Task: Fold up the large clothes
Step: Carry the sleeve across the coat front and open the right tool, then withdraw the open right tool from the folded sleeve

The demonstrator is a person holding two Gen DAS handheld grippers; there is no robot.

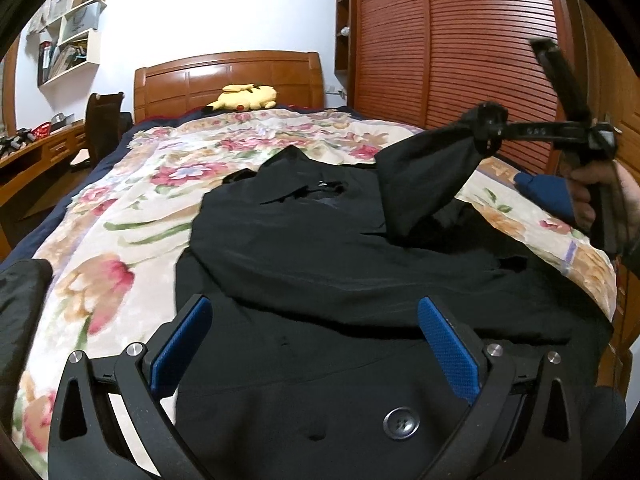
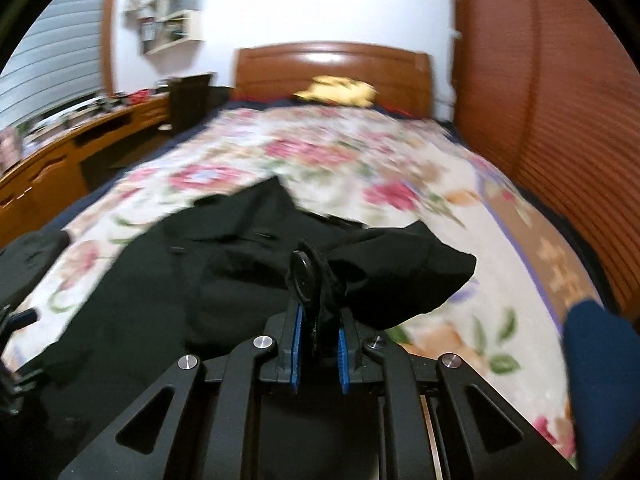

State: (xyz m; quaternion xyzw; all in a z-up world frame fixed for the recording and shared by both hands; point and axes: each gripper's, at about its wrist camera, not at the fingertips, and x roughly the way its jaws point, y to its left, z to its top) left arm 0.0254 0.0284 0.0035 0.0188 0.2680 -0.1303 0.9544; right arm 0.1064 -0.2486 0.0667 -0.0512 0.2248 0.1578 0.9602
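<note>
A black coat [image 1: 320, 248] lies spread on the floral bedspread [image 1: 132, 216], with a large button [image 1: 401, 423] near its lower end. My left gripper [image 1: 314, 304] hovers open just above that lower end, with nothing between its blue pads [image 1: 180, 348]. My right gripper [image 1: 490, 128] is raised at the right, shut on the cuff of the coat's sleeve [image 1: 424, 176], which hangs lifted off the bed. In the blurred right wrist view the right gripper [image 2: 318, 312] pinches the cuff [image 2: 316, 280] with a button on it, and the sleeve [image 2: 404, 272] bunches just beyond.
A yellow plush toy [image 1: 246, 96] lies by the wooden headboard [image 1: 228, 76]. A slatted wooden wardrobe [image 1: 460, 40] runs along the bed's right side. A desk [image 1: 36, 152] and chair [image 1: 104, 128] stand at the left. A blue cloth [image 1: 548, 196] lies at the right edge.
</note>
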